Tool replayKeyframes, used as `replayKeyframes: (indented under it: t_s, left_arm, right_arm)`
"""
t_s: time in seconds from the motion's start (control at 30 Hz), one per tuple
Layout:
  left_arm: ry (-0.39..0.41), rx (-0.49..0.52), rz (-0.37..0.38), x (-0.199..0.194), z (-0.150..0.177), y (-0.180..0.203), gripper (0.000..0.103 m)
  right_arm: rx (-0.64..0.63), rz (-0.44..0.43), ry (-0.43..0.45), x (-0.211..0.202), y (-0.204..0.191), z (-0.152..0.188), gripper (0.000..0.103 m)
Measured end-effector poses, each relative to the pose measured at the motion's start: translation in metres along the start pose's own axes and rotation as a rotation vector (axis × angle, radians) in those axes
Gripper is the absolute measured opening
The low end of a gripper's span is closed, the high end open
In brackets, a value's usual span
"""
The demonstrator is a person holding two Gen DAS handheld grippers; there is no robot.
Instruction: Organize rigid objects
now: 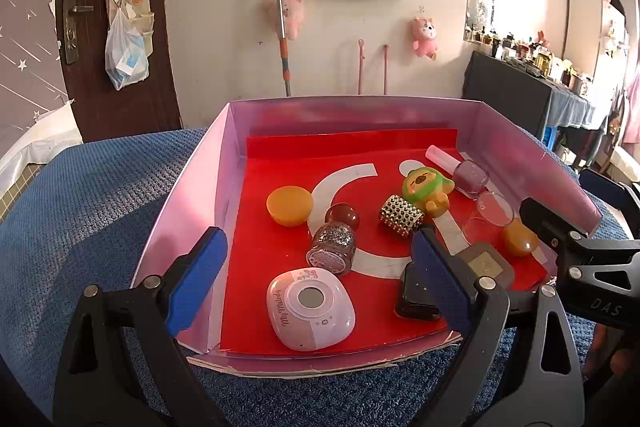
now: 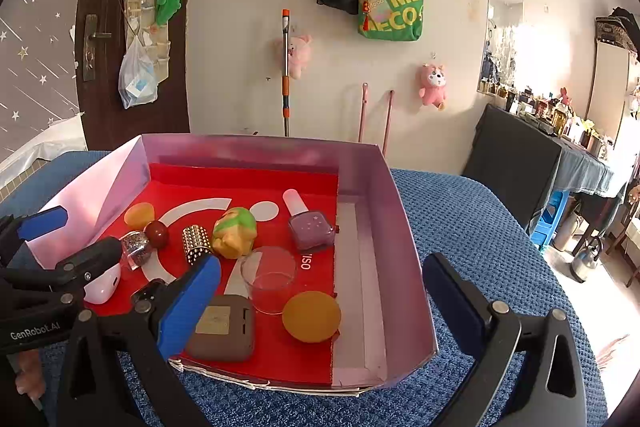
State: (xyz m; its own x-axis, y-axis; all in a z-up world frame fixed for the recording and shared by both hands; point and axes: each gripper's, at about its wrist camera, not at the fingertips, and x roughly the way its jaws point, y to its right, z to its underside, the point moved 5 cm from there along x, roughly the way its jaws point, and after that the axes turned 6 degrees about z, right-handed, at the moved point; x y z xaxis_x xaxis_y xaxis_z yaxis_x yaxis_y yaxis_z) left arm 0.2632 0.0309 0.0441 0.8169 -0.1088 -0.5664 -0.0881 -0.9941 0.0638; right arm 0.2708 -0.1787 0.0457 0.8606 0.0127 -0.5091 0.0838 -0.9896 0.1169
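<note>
Both grippers hang over the near edge of a pink-walled cardboard box (image 1: 188,195) with a glossy red floor, set on a blue waffle-weave cloth (image 1: 80,195). The left gripper (image 1: 316,267) is spread wide and holds nothing. Between its fingers lies a pale pink rounded My Melody case (image 1: 310,309) with a grey round centre; just ahead of it a glittery silver jar (image 1: 331,247) lies on its side, touching a dark red ball (image 1: 342,217). Past the left finger sits an orange puck-shaped lid (image 1: 289,205). A black clip-like item (image 1: 414,293) touches the inner face of the right finger.

The right gripper (image 2: 320,291) is also released and empty. Between its fingers lie a flat brown square compact (image 2: 222,327), a yellow-orange disc (image 2: 311,315) and a clear plastic cup (image 2: 269,277) on its side. Farther ahead are a purple square nail-polish bottle (image 2: 310,229) with a pale cap, a green-and-yellow toy figure (image 2: 235,231) and a studded metallic cuff (image 2: 196,242). The box's right wall runs between this gripper's two fingers.
</note>
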Motion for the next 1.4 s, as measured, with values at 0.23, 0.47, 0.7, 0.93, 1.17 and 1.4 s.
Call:
replayKeyframes:
  t_s: [0.23,0.47,0.7,0.93,1.17,1.4]
  left_arm:
    - [0.0,0.0,0.0,0.0,0.0002,0.0001,0.095]
    - [0.0,0.001,-0.001,0.0001,0.0004,0.0003,0.095]
    - [0.001,0.001,-0.001,0.0,0.0006,0.0005,0.095]
    - [0.001,0.002,-0.001,0.0001,0.0007,0.0006,0.095]
    - [0.001,0.002,-0.002,0.0002,0.0009,0.0009,0.095]
    - [0.002,0.002,-0.002,0.0004,0.0011,0.0011,0.095]
  right_arm:
    - [-0.016,-0.001,0.004,-0.0002,-0.0012,0.0014,0.103]
    - [-0.013,0.0,0.002,-0.0008,-0.0013,0.0012,0.103]
    - [-0.014,0.001,0.003,-0.0017,-0.0004,0.0014,0.103]
    - [-0.014,0.001,0.003,-0.0014,-0.0013,0.001,0.103]
    - [-0.014,0.001,0.003,-0.0017,-0.001,0.0009,0.103]
    - [-0.015,0.001,0.004,-0.0019,-0.0008,0.0009,0.103]
